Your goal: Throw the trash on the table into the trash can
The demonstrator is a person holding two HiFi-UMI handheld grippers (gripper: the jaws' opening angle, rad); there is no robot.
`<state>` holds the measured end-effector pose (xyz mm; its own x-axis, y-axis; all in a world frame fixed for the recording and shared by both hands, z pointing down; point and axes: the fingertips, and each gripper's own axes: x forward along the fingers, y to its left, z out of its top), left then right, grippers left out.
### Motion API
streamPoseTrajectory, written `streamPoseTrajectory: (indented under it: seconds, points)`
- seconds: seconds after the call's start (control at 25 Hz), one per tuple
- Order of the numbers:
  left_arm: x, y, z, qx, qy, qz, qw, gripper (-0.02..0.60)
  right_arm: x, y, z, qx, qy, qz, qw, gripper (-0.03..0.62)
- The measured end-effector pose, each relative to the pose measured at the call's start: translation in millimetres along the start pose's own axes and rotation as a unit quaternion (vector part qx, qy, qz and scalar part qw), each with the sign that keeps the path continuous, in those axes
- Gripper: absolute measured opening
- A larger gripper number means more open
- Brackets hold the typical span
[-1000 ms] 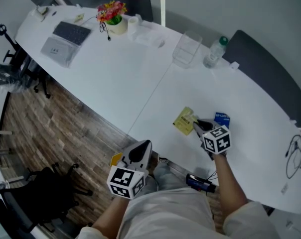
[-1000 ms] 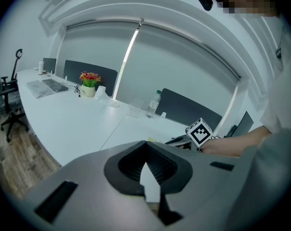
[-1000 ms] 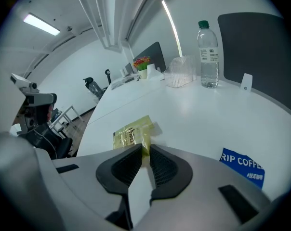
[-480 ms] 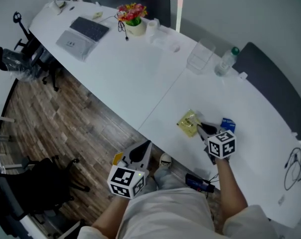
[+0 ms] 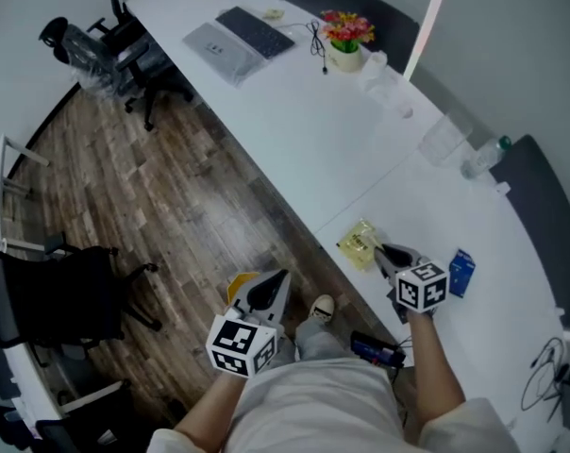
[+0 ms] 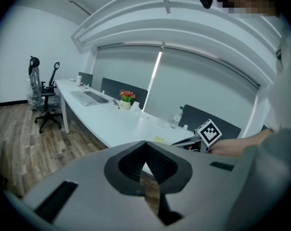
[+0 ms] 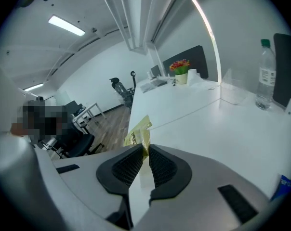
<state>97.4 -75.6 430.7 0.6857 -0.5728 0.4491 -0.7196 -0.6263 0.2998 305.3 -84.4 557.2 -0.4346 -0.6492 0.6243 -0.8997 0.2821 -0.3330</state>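
A yellow snack packet [image 5: 358,244] sits near the front edge of the white table [image 5: 313,130]. My right gripper [image 5: 383,252] is shut on one edge of it. In the right gripper view the packet [image 7: 138,133] sticks up out of the pressed pads of that gripper [image 7: 145,150]. A blue packet [image 5: 461,273] lies flat on the table just right of the gripper; its corner [image 7: 283,186] shows there too. My left gripper [image 5: 274,281] hangs over the wooden floor below the table edge, shut [image 6: 146,144] on nothing. No trash can is in view.
A laptop [image 5: 238,34], a flower pot [image 5: 345,41], a clear plastic box [image 5: 443,140] and a water bottle [image 5: 481,157] stand on the far side of the table. Office chairs [image 5: 104,45] stand at its far left end, another black chair [image 5: 49,295] on the floor nearby.
The head view has swung left toward the floor, so the table now sits at the upper right. The right gripper keeps the yellow packet and has drawn slightly away from the blue one.
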Motion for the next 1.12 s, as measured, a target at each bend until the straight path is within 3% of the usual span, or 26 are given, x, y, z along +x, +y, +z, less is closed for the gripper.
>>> streamPoseTrajectory:
  seconds: [0.52, 0.8, 1.12]
  points:
    - [-157.9, 115.7, -28.9, -0.062, -0.053, 0.133, 0.9878, 0.000, 91.7, 184.7, 18.5, -0.096, 0.038, 0.112, 0.988, 0.064]
    - [-235.2, 158.1, -59.2, -0.084, -0.075, 0.174, 0.9782, 0.000, 127.8, 282.9, 0.2, -0.137, 0.062, 0.161, 0.976, 0.064]
    - [-254.3, 184.7, -73.9, -0.108, -0.080, 0.203, 0.9700, 0.000, 156.0, 321.5, -12.1, -0.157, 0.091, 0.193, 0.964, 0.063]
